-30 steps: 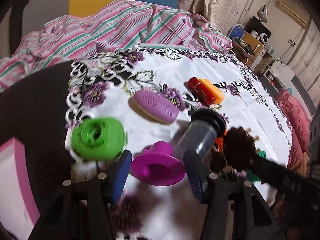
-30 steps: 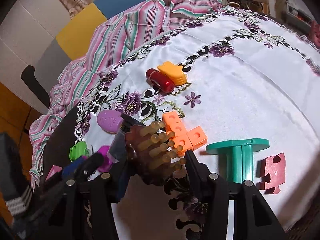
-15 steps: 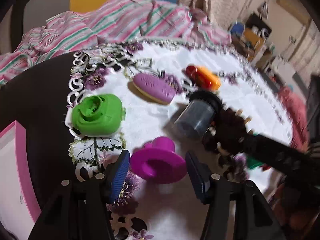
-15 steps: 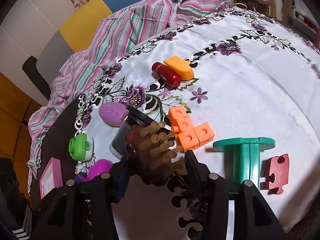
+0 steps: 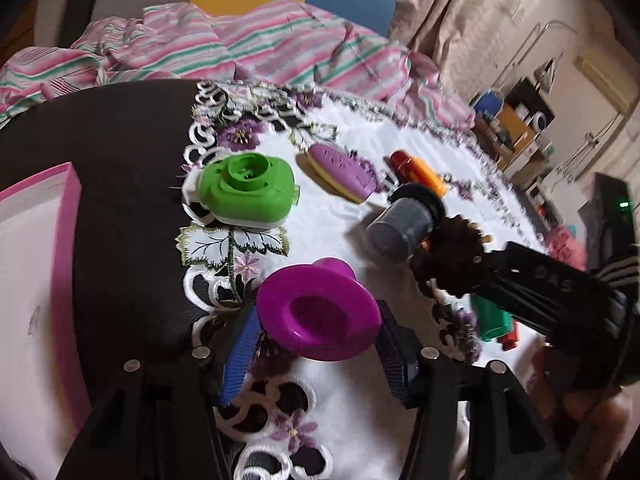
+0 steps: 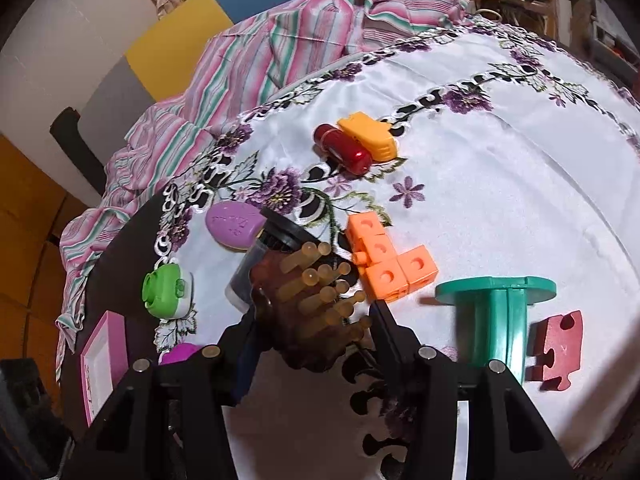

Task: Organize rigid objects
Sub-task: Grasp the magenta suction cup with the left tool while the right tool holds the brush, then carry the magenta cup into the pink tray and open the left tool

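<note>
Purple flanged spool (image 5: 318, 316) lying on its side at the near edge of the white embroidered cloth (image 5: 332, 224), wide flange toward the lens, set between the spread fingers of the left gripper (image 5: 316, 344). No firm pinch visible: blue pads (image 5: 240, 354) flank the flange, seemingly just short of pressing, jaws having eased slightly wider and back in the last moment. Step in hand, as judged: lining up a grasp on the spool. Next move calls for closing squarely on the flange edge, then lifting clear, probably toward the pink box (image 5: 36, 280) at near left on the dark table (image 5: 120, 200).

Right gripper (image 6: 316, 324) pinching a dark brown peg brush (image 6: 316, 312), tan pegs pointing far; held just above the cloth.

Around: grey jar with black lid (image 5: 404, 224) tipped over just right of the spool's path, touching or nearly touching the brush; green round case (image 5: 248, 192) to the far left; purple oval soap-like piece (image 5: 344, 172) beyond; red-and-orange toy (image 6: 356, 144) farther; orange linked cubes (image 6: 384, 260), teal spool (image 6: 496, 312), red puzzle piece (image 6: 556, 348) to the right. Striped fabric (image 5: 240, 52) heaped at the far edge.
</note>
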